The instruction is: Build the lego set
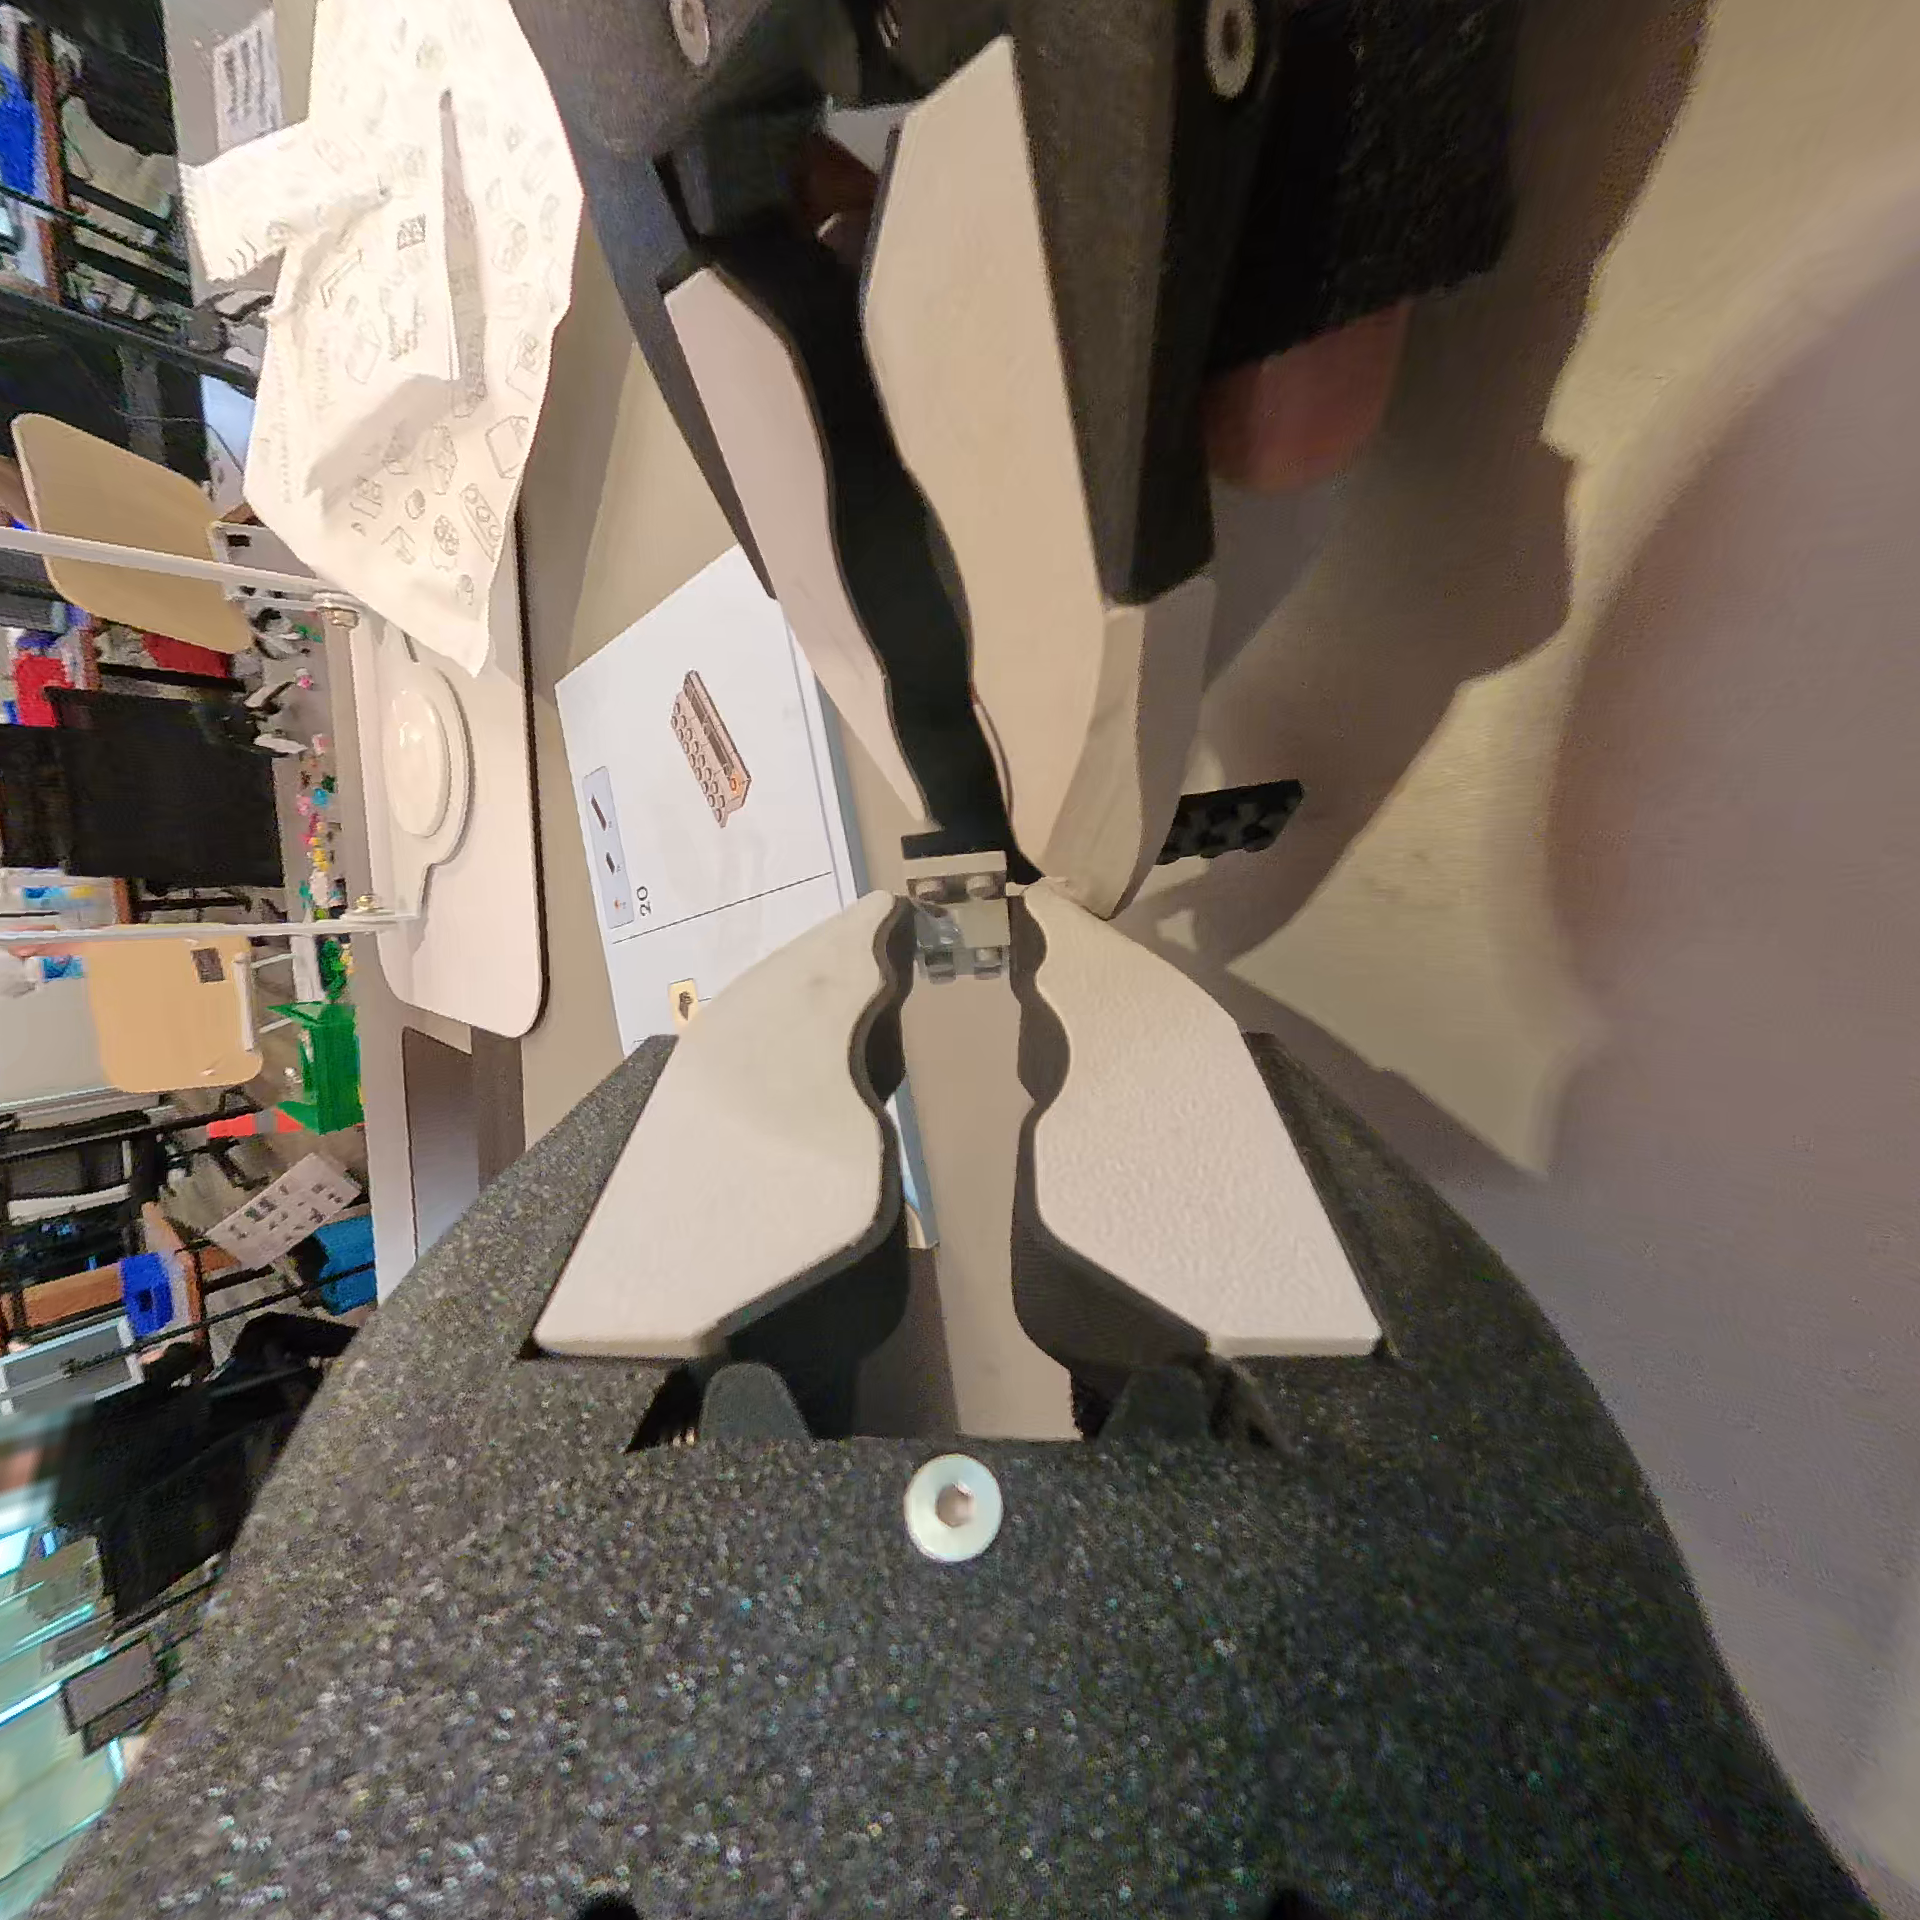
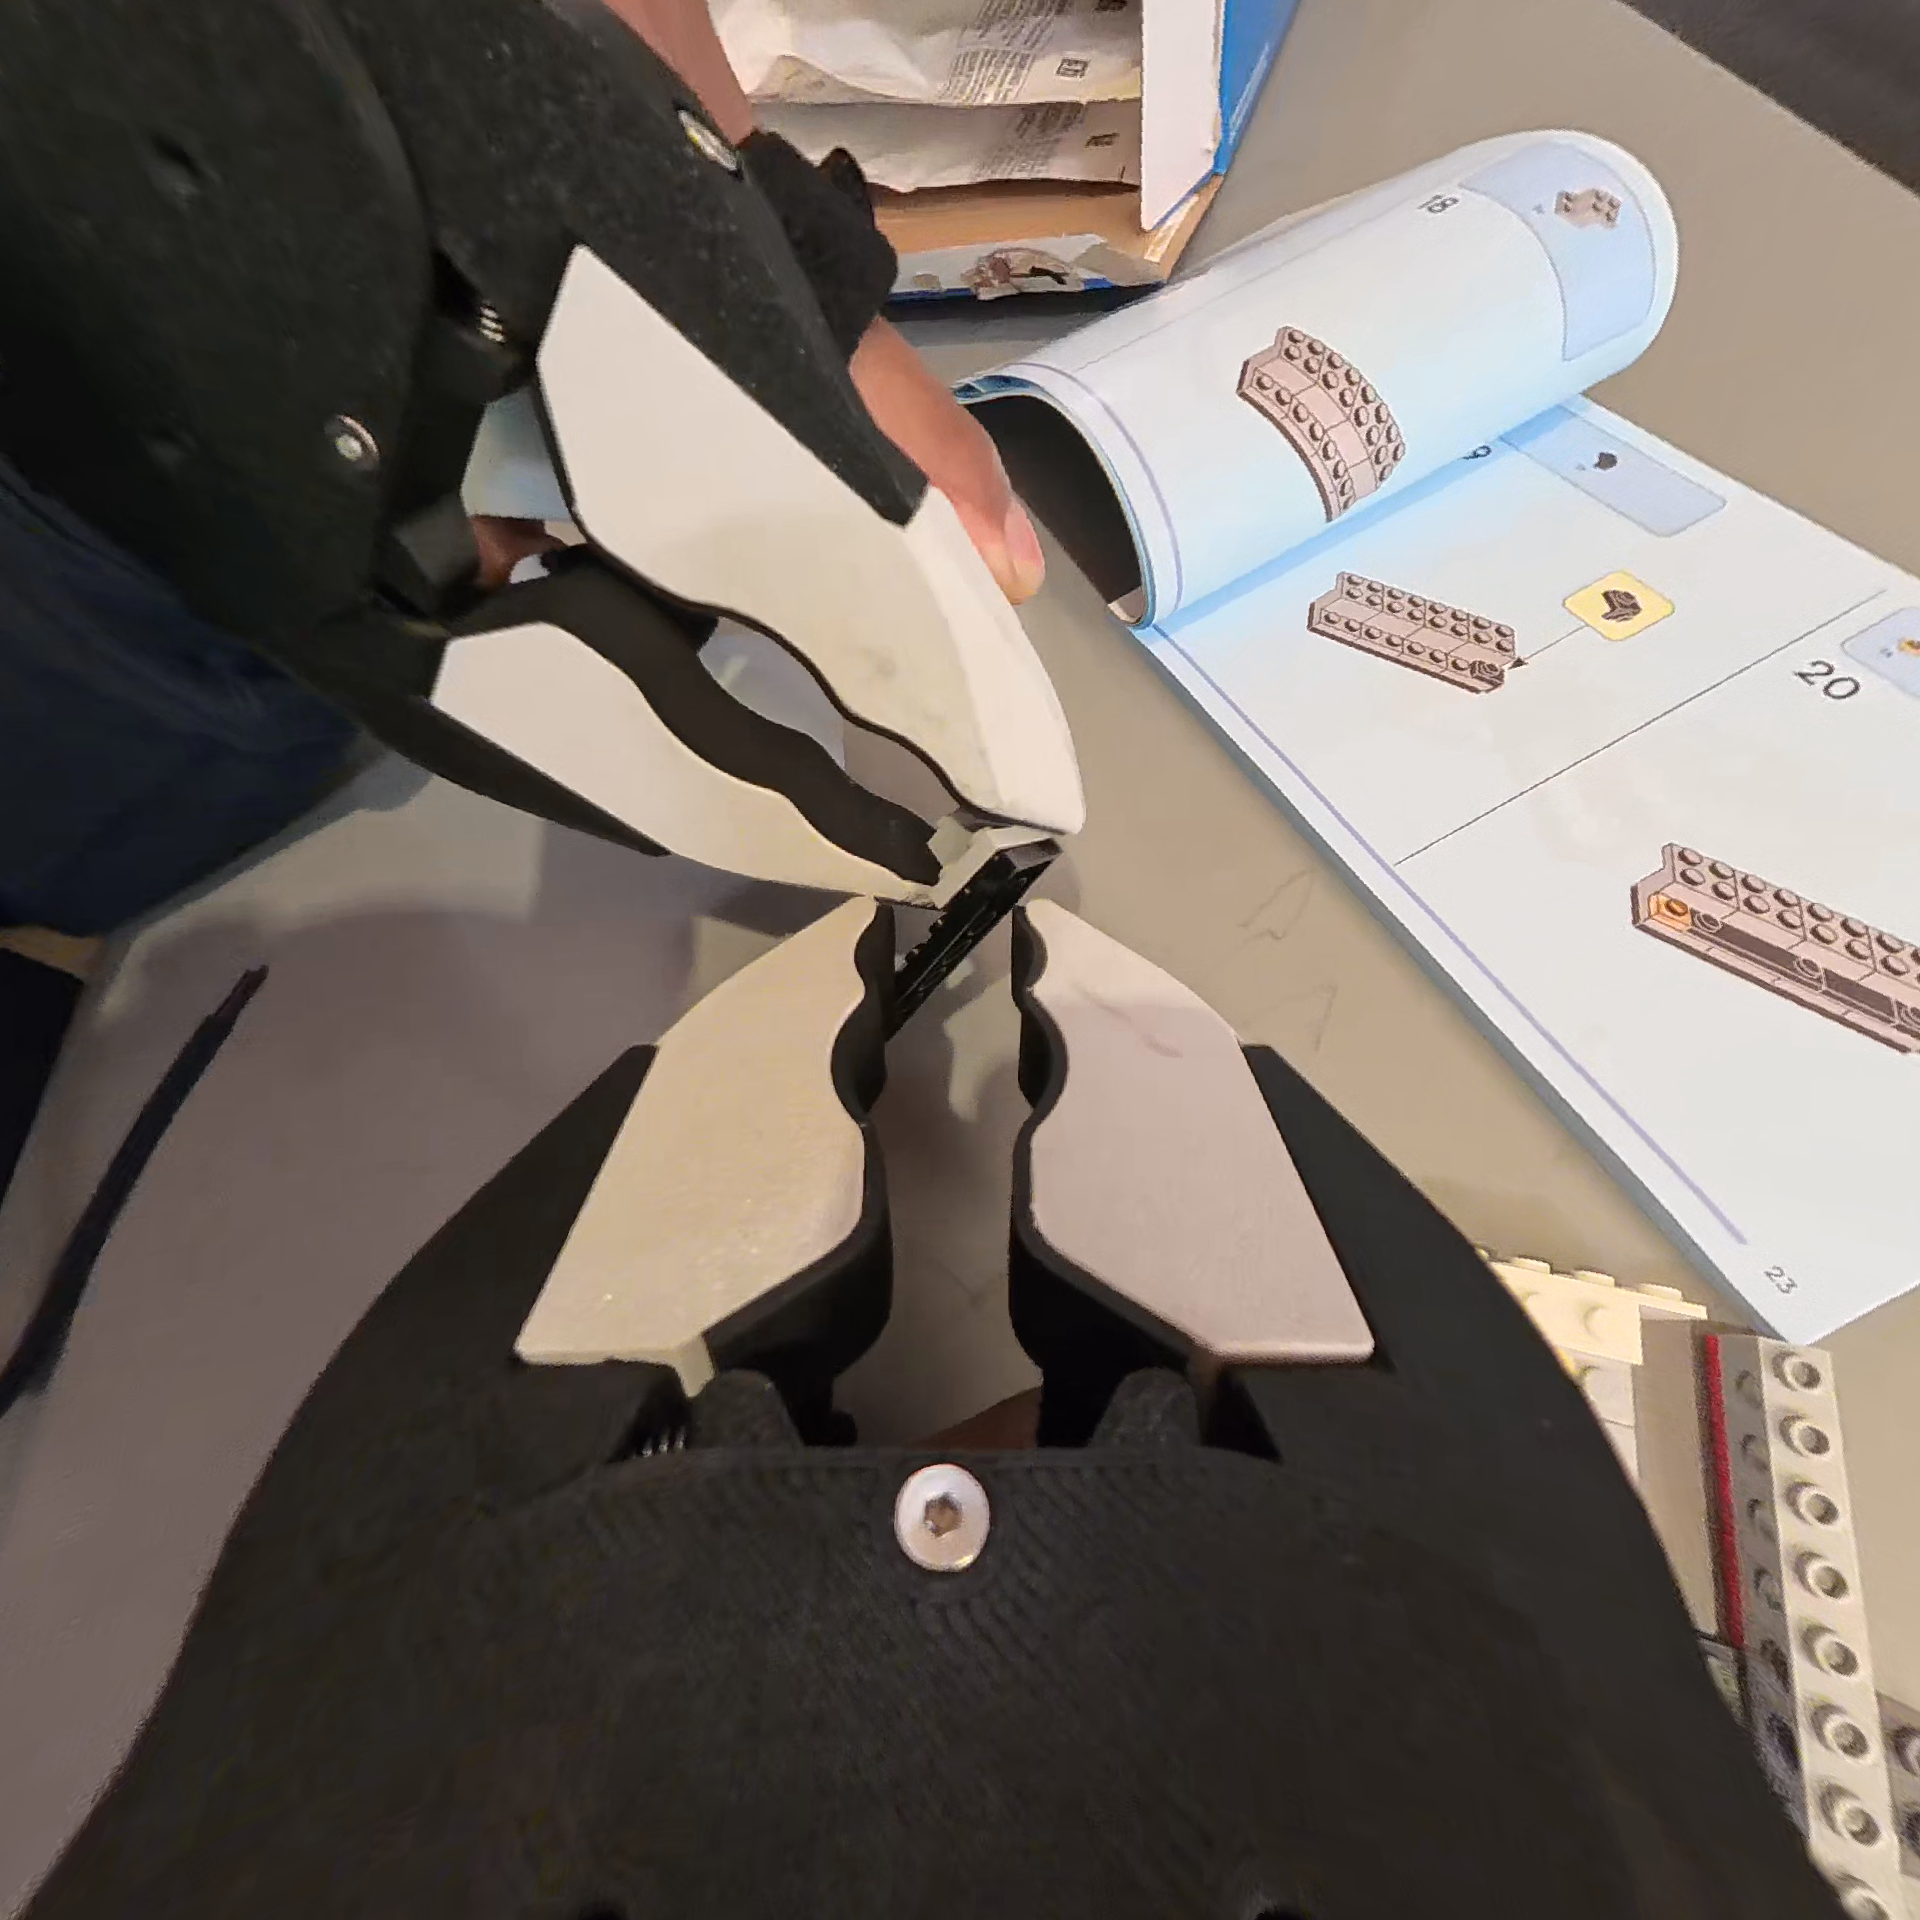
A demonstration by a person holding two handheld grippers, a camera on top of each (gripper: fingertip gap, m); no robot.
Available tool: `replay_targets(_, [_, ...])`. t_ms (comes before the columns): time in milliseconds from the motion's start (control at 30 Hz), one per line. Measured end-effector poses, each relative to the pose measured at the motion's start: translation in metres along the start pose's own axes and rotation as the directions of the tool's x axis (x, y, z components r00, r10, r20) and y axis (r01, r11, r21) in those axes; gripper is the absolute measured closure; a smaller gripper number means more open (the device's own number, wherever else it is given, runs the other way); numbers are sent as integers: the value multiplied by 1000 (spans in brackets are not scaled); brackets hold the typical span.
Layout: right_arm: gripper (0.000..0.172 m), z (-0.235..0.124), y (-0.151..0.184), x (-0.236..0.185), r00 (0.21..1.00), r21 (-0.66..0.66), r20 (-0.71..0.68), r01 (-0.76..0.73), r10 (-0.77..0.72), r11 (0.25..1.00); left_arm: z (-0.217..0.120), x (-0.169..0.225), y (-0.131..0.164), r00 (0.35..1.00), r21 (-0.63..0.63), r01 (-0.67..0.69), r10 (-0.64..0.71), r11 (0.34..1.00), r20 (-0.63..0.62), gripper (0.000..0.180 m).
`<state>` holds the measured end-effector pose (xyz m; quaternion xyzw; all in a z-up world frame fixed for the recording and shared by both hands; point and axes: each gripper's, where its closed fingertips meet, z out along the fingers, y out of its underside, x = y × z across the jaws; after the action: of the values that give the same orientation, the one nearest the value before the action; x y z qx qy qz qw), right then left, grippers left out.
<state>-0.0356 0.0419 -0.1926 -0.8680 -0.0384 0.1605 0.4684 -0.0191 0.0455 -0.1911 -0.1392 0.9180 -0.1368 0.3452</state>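
Note:
In the left wrist view my left gripper [image 1: 958, 914] is shut on a small grey studded piece [image 1: 961, 930]; both pads press on its sides. My right gripper [image 1: 997, 842] comes in from above, tip to tip with it, holding a black plate [image 1: 1236, 821] that sticks out to the right. In the right wrist view my right gripper [image 2: 951, 925] is shut on the black plate [image 2: 951, 940], which lies slanted between the fingertips. The left gripper [image 2: 987, 842] reaches in from the upper left and holds the grey piece [image 2: 961, 844] against the plate's far end, above the grey table [image 2: 416, 1039].
An open instruction booklet [image 2: 1558, 727] lies to the right, also in the left wrist view [image 1: 717, 790]. A torn blue and white box [image 2: 1039, 156] stands behind. Grey and white studded bricks [image 2: 1808, 1558] lie at the bottom right. A crumpled paper bag [image 1: 395, 312] is far left. Both grippers' tips are close together, under 4 cm apart.

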Motion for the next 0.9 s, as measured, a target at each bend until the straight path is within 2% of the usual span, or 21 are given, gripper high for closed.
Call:
replay_targets(233, [156,-4,-6,4,998,39,13,-69,68,997,0,-10,2,998,-4,15,-15,1000,58,163])
replay_targets(500, [151,2,4,10,996,-44,-63,-74,71,996,-1,-28,7,985,-33,95,-89,995,146,163])
replay_targets(633, [157,8,8,15,989,-72,-120,-100,91,992,0,-35,10,975,-66,130,-115,989,192,163])
replay_targets(800, [162,8,5,25,972,-34,-170,-170,162,985,1,-40,12,966,-84,128,-105,988,237,163])
replay_targets(900, [167,5,-1,28,964,30,-146,-220,222,975,0,-45,10,956,-46,159,-142,986,257,162])
